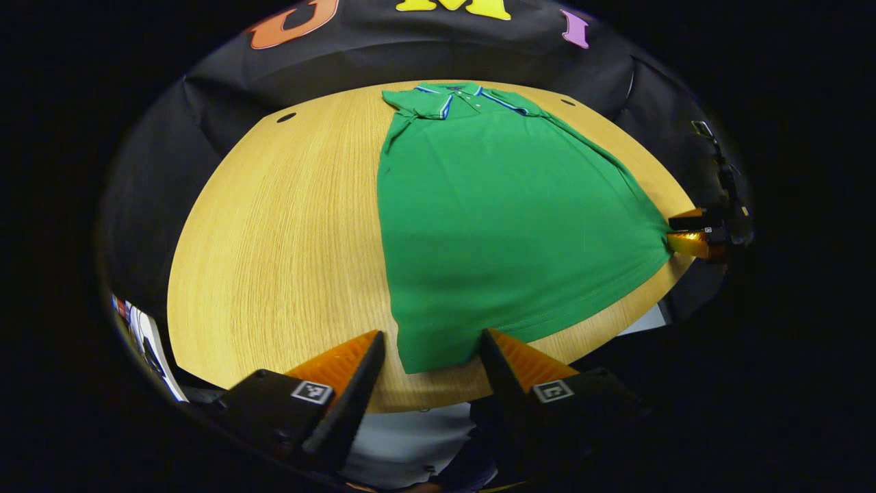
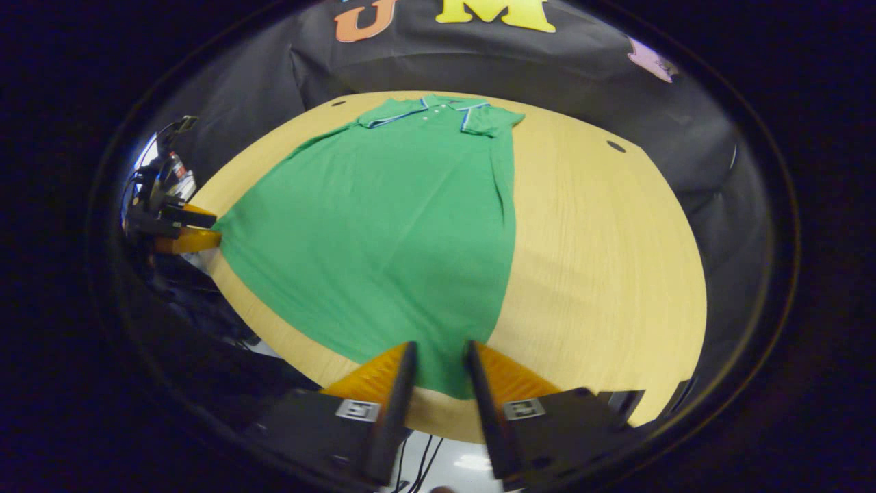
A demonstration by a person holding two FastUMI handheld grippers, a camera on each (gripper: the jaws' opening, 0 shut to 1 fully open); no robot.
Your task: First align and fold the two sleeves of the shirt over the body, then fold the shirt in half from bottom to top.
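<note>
Left gripper (image 1: 428,356) is sitting spread at the shirt's (image 1: 493,219) bottom-left hem corner; right gripper (image 2: 438,366) is narrowing around the opposite corner. Shirt's long axis is running toward the collar (image 1: 455,92), upper frame.

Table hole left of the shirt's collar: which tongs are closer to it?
Left. The left tongs straddle the shirt's near hem corner on the side of the hole. The right tongs sit at the opposite hem corner, the shirt's width farther away.
</note>
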